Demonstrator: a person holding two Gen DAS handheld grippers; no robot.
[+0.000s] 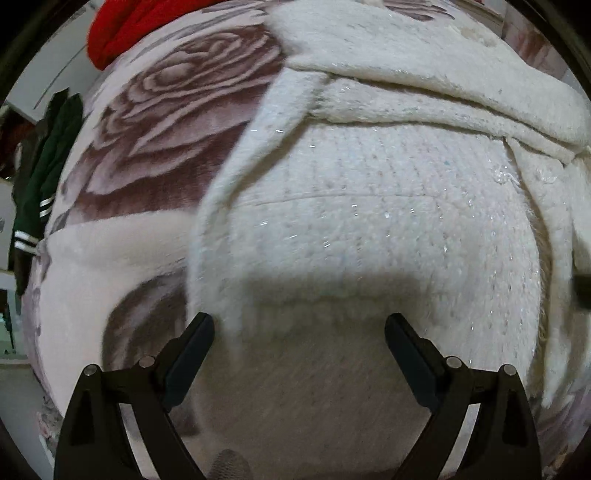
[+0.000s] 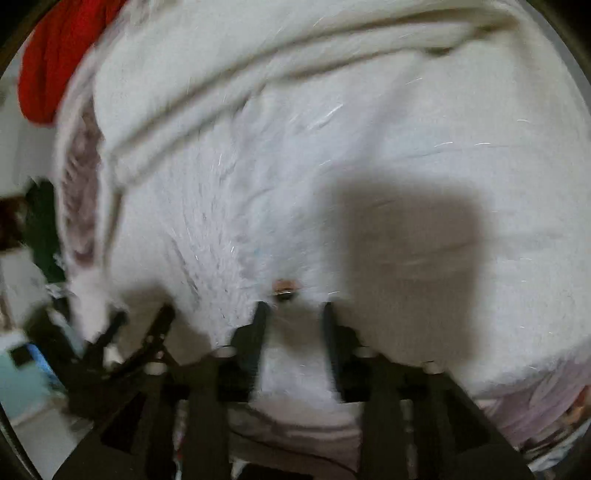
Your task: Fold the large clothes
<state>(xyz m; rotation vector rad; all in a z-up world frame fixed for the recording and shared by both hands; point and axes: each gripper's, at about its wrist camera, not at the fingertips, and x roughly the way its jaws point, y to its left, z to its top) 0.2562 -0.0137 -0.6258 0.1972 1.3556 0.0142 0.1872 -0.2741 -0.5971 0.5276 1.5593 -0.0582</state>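
A large white fuzzy knit sweater (image 1: 369,221) with glittery threads lies spread on a rose-patterned blanket (image 1: 155,122); a sleeve is folded across its upper part. My left gripper (image 1: 299,332) is open, its jaws wide apart just above the sweater's lower hem, holding nothing. In the blurred right wrist view the sweater (image 2: 295,147) fills the frame. My right gripper (image 2: 293,314) has its jaws close together with white sweater fabric between them. The left gripper (image 2: 144,325) also shows at the lower left of that view, at the sweater's edge.
A red garment (image 1: 122,26) lies at the blanket's far left edge, also in the right wrist view (image 2: 48,62). A dark green garment with white stripes (image 1: 40,184) hangs beyond the left edge. The blanket's edge drops off to the left.
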